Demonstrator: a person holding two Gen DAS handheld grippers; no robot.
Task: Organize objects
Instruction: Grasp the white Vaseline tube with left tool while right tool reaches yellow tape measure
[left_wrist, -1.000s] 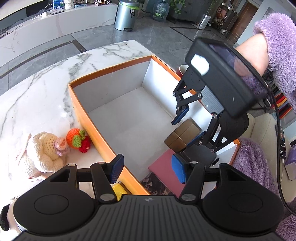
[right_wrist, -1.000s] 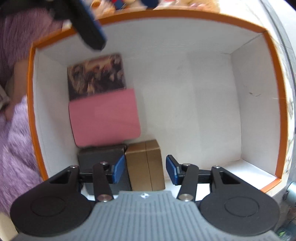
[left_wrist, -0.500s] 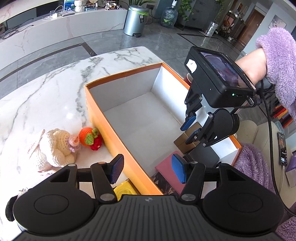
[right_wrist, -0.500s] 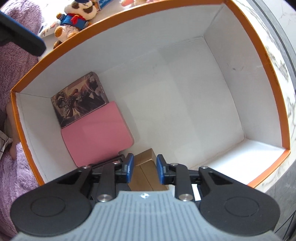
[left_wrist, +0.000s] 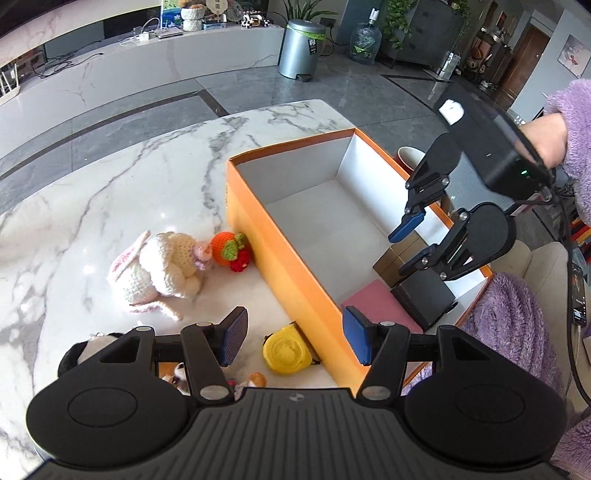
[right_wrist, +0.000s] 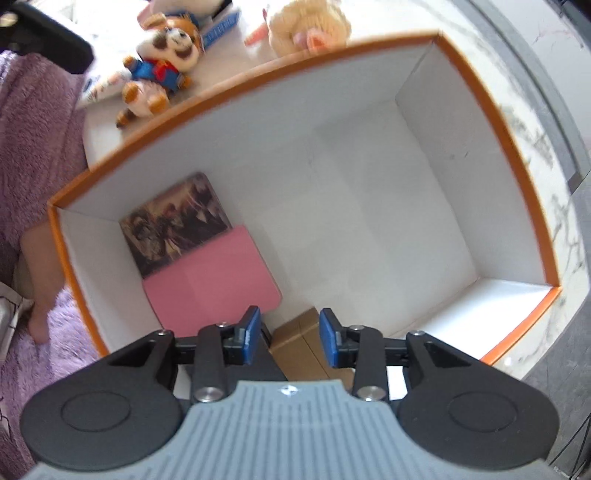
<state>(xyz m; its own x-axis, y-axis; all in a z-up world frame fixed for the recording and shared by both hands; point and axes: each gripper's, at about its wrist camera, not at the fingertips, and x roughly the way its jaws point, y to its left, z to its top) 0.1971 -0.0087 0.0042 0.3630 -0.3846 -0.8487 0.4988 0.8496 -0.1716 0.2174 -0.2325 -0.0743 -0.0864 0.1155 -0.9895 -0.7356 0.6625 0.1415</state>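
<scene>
Orange box (left_wrist: 280, 254) is sitting on the marble bench (left_wrist: 110, 192), open top, with most of its white floor bare toward the far end. Near end is holding a picture tin (right_wrist: 173, 225), a pink pad (right_wrist: 210, 273) overlapping it, a black box (left_wrist: 424, 295) and a brown box (left_wrist: 397, 258) side by side. Right gripper (right_wrist: 290, 334) is hanging above the brown box, pointing down into the box; its jaws are opening, nothing pressed between the pads. Left gripper (left_wrist: 291, 339) is hovering over the box's near long wall, jaws standing wide with nothing in them. Outside the wall on the bench: yellow tape measure (left_wrist: 286, 349) just below the left gripper, crochet sheep (left_wrist: 162, 266), crochet orange (left_wrist: 231, 249) touching the box, raccoon plush (right_wrist: 162, 59).
</scene>
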